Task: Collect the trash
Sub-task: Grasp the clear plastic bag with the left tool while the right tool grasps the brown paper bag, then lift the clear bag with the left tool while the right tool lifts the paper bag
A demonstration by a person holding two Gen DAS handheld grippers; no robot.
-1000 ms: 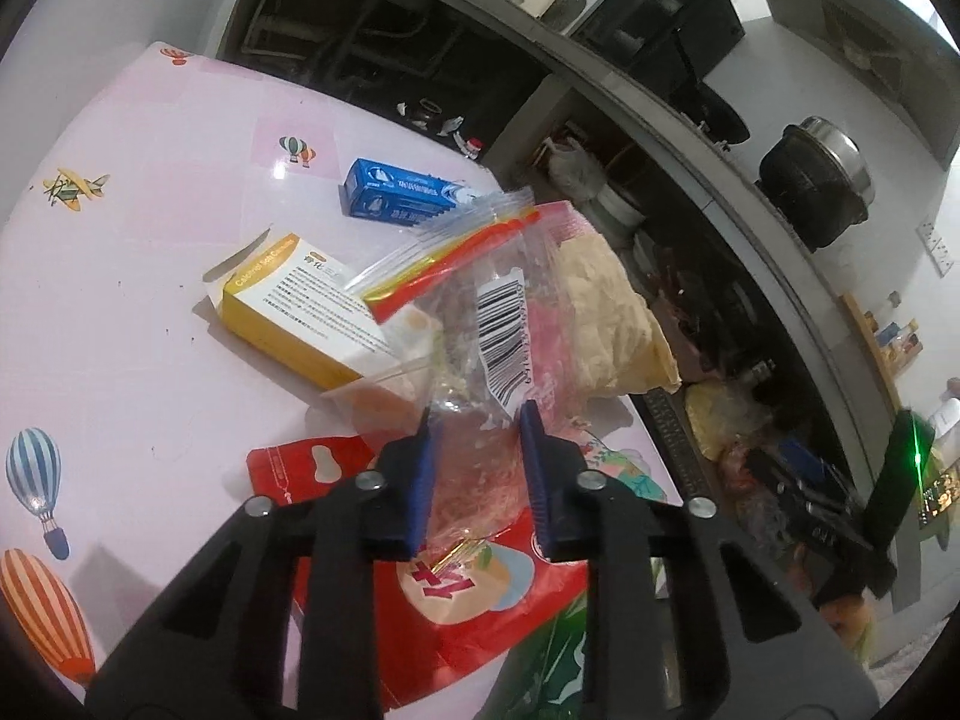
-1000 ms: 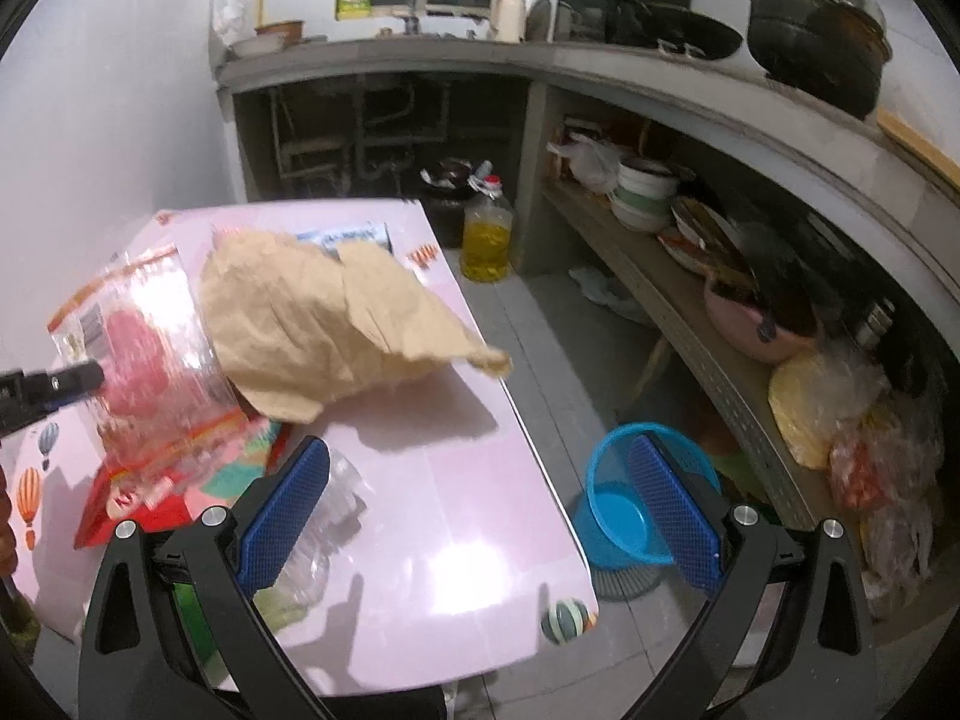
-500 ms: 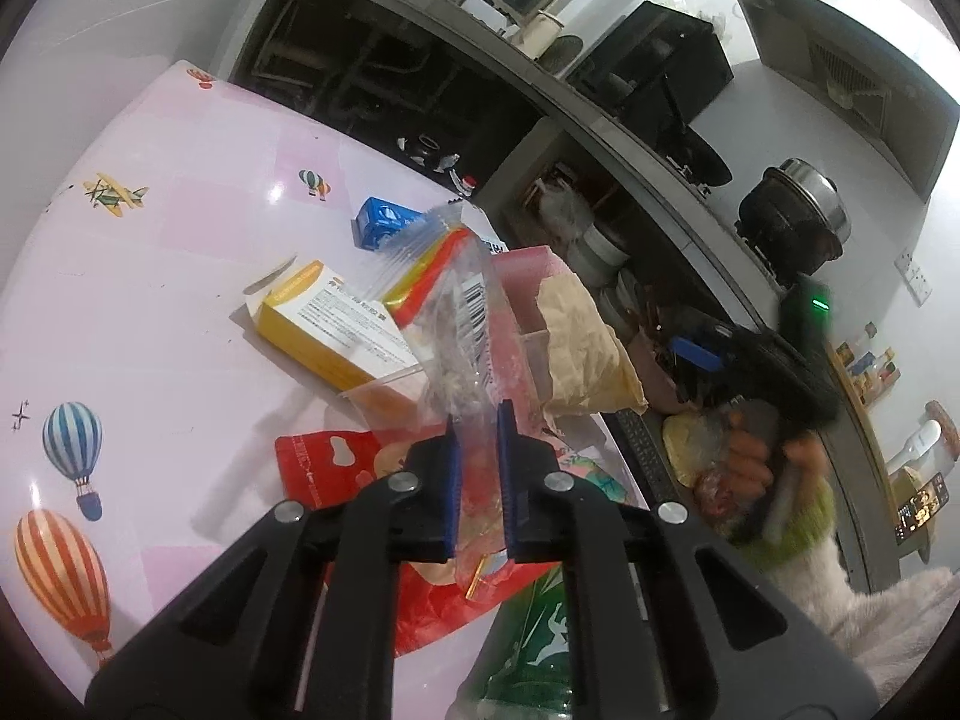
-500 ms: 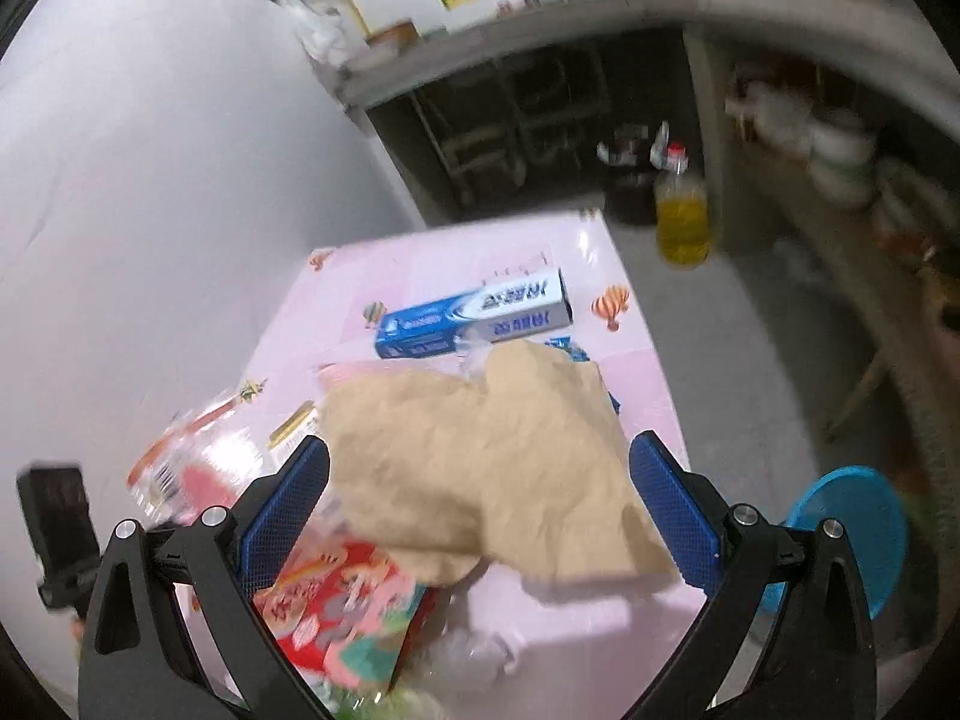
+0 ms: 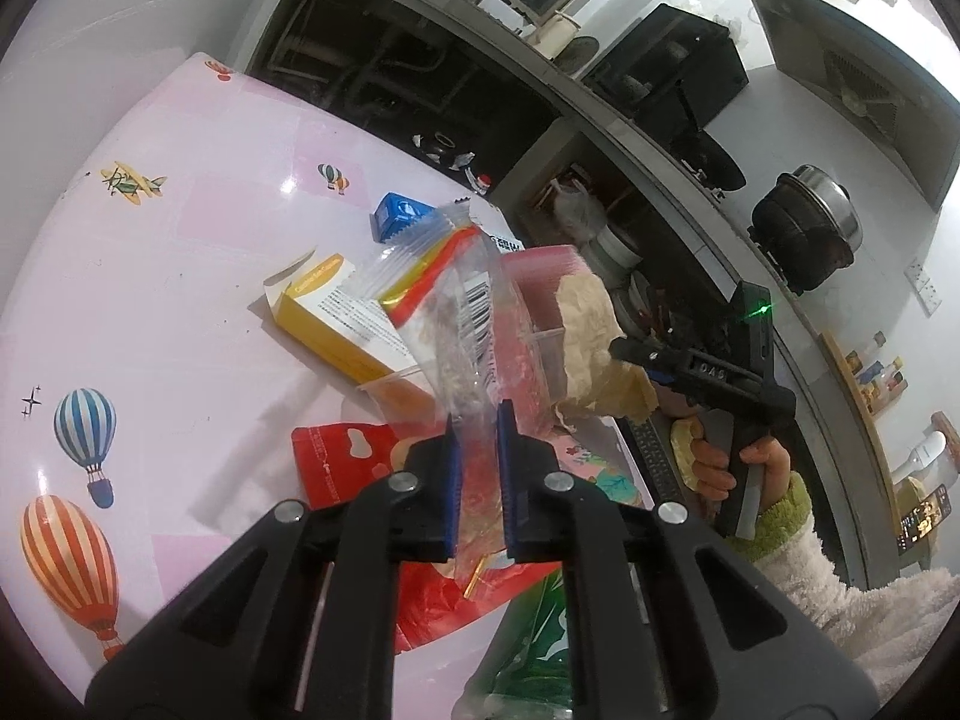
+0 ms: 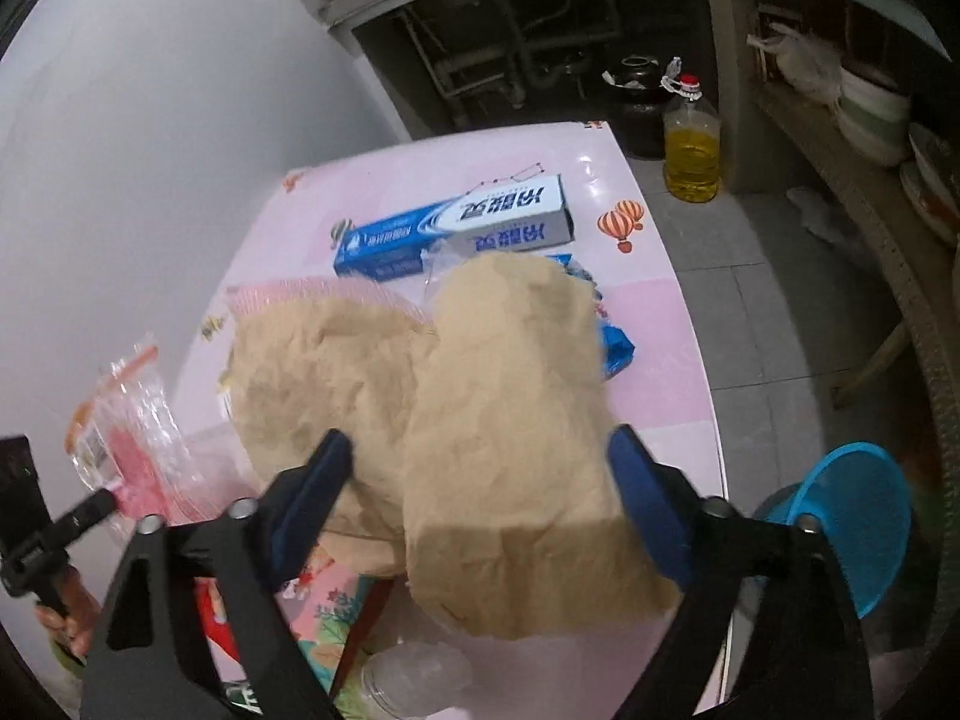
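Note:
On the pink table [image 5: 150, 276] lies a heap of trash. My left gripper [image 5: 474, 420] is shut on a clear zip bag [image 5: 456, 312] with a red and yellow seal, which stands up from the pads. The same bag [image 6: 132, 420] shows at the left of the right wrist view. A crumpled brown paper bag [image 6: 510, 420] lies on the heap, partly over a pink plastic tub [image 6: 288, 294]. My right gripper [image 6: 480, 462] points down over the paper. Its jaws are closing with the paper between them, and the pads do not visibly squeeze it. A hand [image 5: 714, 468] holds that gripper.
A yellow box [image 5: 330, 312], a red snack packet [image 5: 336, 462] and a green wrapper [image 5: 540, 630] lie near the left gripper. A blue toothpaste box [image 6: 456, 228] lies beyond the paper. On the floor stand a blue basket [image 6: 852, 516] and an oil bottle [image 6: 690, 150].
The left jaws closed onto the zip bag, which now stands narrower and upright. The right gripper swung down over the brown paper and its jaws have begun to narrow.

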